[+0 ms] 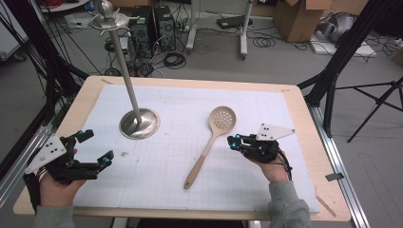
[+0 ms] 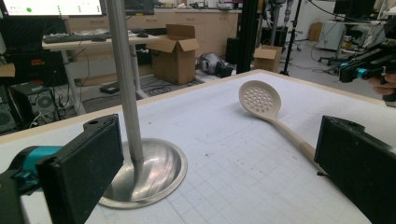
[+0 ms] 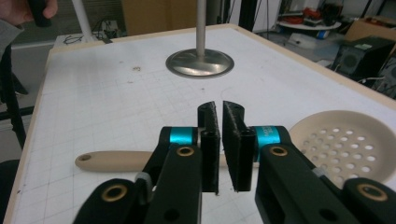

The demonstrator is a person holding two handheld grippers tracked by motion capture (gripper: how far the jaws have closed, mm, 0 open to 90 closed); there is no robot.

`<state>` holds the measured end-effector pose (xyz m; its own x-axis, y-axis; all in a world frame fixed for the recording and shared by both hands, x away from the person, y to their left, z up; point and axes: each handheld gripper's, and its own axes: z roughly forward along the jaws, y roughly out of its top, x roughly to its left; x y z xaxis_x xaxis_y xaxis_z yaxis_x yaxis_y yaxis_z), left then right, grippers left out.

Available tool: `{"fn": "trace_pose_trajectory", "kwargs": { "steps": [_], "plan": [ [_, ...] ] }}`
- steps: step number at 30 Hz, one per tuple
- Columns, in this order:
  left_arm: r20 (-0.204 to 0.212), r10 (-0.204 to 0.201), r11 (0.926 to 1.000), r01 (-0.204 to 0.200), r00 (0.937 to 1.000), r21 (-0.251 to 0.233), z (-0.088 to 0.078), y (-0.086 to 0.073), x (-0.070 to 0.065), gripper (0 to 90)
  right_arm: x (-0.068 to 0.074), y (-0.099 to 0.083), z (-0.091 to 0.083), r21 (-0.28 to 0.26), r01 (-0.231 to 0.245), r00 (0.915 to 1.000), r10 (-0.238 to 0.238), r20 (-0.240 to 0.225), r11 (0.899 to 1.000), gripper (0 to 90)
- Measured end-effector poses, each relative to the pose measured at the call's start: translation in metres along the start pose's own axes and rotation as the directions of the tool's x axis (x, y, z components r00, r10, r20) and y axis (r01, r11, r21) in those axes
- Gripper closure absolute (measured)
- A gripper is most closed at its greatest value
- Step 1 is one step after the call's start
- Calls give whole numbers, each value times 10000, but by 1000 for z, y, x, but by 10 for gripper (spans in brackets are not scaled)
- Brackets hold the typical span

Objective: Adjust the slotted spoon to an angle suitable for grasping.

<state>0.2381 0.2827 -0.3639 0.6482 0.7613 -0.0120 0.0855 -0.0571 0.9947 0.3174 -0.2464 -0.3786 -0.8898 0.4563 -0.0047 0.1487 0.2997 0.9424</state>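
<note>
a beige slotted spoon (image 1: 209, 142) lies flat on the white mat of the counter (image 1: 294, 199), its round perforated bowl toward the far side and facing up, its handle running back toward the near edge.

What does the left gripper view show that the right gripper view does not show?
Left gripper view alone: two wide-apart black jaws, an open cardboard box on the floor, and the right tool far off. Right gripper view alone: two jaws nearly together above the spoon's handle, and its rounded handle end. Both share the slotted spoon, the metal stand and the white mat.
</note>
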Motion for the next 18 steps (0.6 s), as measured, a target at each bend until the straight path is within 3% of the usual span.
{"fn": "trace_pose_trajectory", "kwargs": {
  "steps": [4, 18],
  "plan": [
    [-13, -10, 10000, 10, 10000, 5, 0, -1, 0, 17, -2, -2, 11, 250, -181, 9997, 186, -186, 9995, 891],
    [-84, -53, 9999, 54, 10000, 117, -3, -5, 1, 18, -9, -8, 54, 1102, -8, 9989, 60, -473, 9939, 900]
  ]
}}
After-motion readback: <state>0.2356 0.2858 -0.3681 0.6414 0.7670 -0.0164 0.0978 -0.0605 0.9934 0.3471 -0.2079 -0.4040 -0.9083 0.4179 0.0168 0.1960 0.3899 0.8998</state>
